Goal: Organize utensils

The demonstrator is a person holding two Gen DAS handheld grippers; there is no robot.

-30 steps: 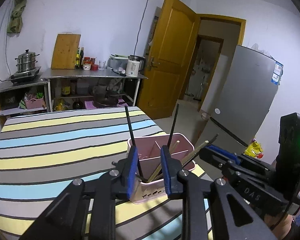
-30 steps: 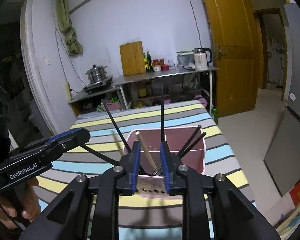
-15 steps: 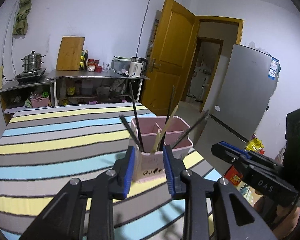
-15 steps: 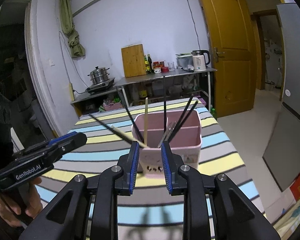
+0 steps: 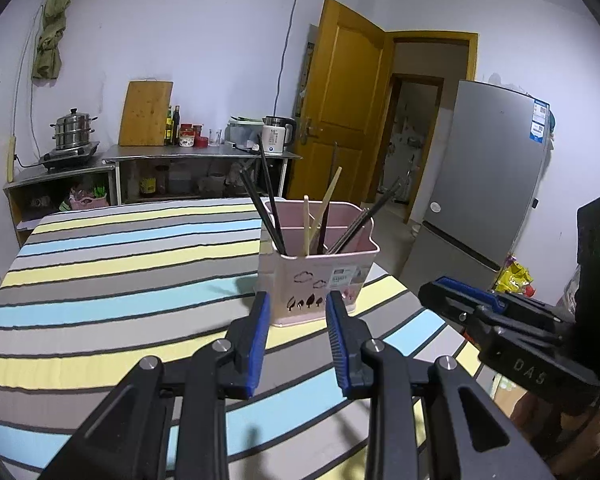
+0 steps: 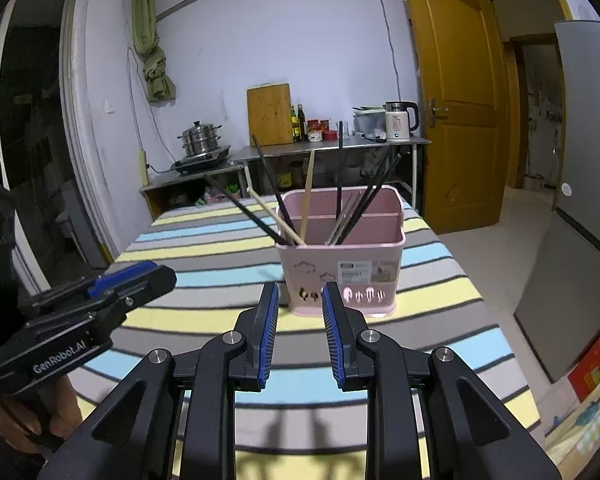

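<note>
While chopsticks (image 6: pixel 342 184) fill the pink holder (image 6: pixel 342 268), both claws gape empty.

Chopsticks (image 6: pixel 342 184) upright in pink caddy (image 6: pixel 342 268)

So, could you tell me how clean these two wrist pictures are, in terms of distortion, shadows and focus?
Left wrist: fisheye bows the fridge, corners black, pink caddy sharp. Right wrist: door curves likewise, gripper shadows fall on the striped tablecloth, no blur.

A home kitchen: a steamer pot (image 5: pixel 74 133) on a burner, a kettle (image 5: pixel 277 135), a fridge (image 5: pixel 485 184), a cutting board (image 5: pixel 146 113).
</note>
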